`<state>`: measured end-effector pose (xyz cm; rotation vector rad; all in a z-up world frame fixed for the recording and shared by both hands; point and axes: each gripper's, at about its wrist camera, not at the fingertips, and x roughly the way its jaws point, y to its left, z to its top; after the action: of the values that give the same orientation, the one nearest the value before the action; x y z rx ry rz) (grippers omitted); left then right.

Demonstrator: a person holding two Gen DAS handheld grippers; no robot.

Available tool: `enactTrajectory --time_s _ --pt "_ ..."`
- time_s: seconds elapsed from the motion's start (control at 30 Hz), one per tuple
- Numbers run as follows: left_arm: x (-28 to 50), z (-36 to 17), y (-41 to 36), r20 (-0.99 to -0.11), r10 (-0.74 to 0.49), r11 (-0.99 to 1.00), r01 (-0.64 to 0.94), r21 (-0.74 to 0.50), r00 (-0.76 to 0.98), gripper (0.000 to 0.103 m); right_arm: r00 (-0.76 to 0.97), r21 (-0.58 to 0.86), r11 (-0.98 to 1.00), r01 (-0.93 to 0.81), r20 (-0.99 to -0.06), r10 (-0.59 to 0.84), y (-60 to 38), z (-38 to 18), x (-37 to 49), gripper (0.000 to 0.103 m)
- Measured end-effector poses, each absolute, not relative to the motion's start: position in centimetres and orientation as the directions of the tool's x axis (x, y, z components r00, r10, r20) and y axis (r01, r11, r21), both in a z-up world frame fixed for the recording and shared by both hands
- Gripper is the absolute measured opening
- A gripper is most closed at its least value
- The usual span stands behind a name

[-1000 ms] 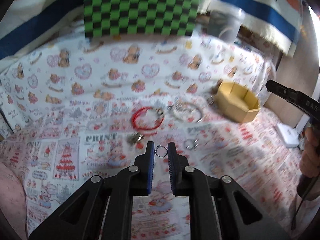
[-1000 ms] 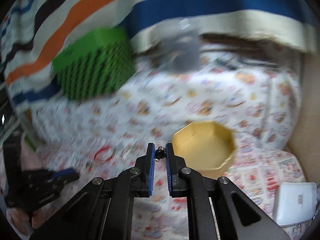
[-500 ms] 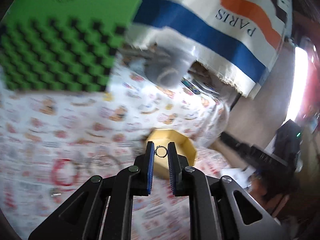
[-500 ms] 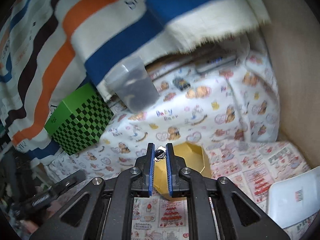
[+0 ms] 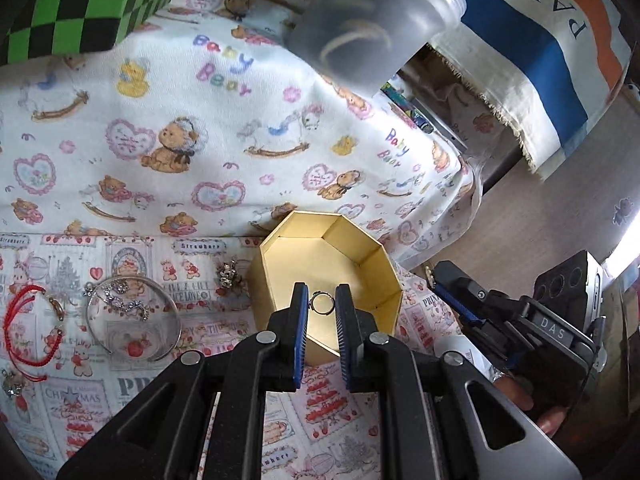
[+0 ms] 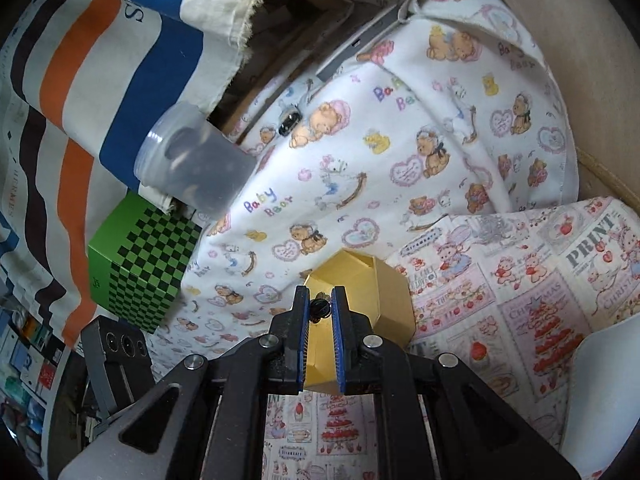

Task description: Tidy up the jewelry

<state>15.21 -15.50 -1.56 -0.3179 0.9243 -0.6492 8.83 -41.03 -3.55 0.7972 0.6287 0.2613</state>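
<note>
A yellow many-sided box (image 5: 332, 268) stands open on the printed cloth. My left gripper (image 5: 322, 305) is shut on a small silver ring (image 5: 322, 304) and holds it above the box's near side. My right gripper (image 6: 320, 307) is shut on a small dark jewelry piece (image 6: 320, 307), close to the box (image 6: 380, 304) at its left side. On the cloth left of the box lie a small ornament (image 5: 229, 276), a silver bangle (image 5: 132, 320) and a red cord bracelet (image 5: 28, 332). The right gripper also shows in the left wrist view (image 5: 444, 292).
A green checkered box (image 5: 80, 4) (image 6: 140, 272) and a clear plastic cup (image 5: 372, 20) (image 6: 196, 164) stand at the back, under a striped cloth (image 5: 540, 40). A white object (image 6: 600, 392) lies at the right. A wooden surface (image 5: 552, 216) shows beyond the cloth edge.
Both grippers have moved closer to the yellow box, each still holding its piece. The left gripper has swung right from the bracelets to over the box.
</note>
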Motion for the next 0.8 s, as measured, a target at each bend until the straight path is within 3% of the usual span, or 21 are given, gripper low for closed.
enactTrajectory --time_s 0.2,0.27,0.33,0.37,0.57,0.63,0.8 --pt "14.2 -1.5 -15.3 -0.660 -0.586 0.810 0.381 -0.446 0.470 0.017 0.795 0.693 0.720 0.036 -0.457 0.399 -40.2 -3.6 9.0 0.012" --pt "13.6 -0.8 -14.7 -0.655 -0.559 0.828 0.383 -0.410 0.509 0.026 0.793 0.674 0.738 0.018 -0.460 0.400 -39.7 -3.4 9.0 0.014" --pt "12.7 0.3 -13.9 -0.645 -0.519 0.853 0.384 -0.353 0.561 0.038 0.791 0.648 0.762 0.006 -0.469 0.393 -39.0 -3.2 9.0 0.033" --pt "12.0 1.0 -13.5 -0.635 -0.496 0.866 0.384 -0.320 0.592 0.045 0.792 0.637 0.771 0.003 -0.472 0.387 -38.7 -3.1 9.1 0.037" --pt "9.0 3.5 -11.3 -0.614 -0.312 0.942 0.320 -0.102 0.725 0.061 0.805 0.570 0.821 -0.044 -0.466 0.367 -37.0 -1.7 8.1 0.043" --pt "8.2 4.1 -10.1 -0.594 -0.294 0.949 0.301 -0.091 0.749 0.064 0.826 0.508 0.860 -0.053 -0.461 0.323 -36.1 -0.9 7.5 0.049" --pt "7.0 5.5 -7.2 -0.547 -0.269 0.961 0.261 -0.094 0.793 0.074 0.856 0.402 0.912 -0.076 -0.443 0.267 -34.1 0.5 6.3 0.051"
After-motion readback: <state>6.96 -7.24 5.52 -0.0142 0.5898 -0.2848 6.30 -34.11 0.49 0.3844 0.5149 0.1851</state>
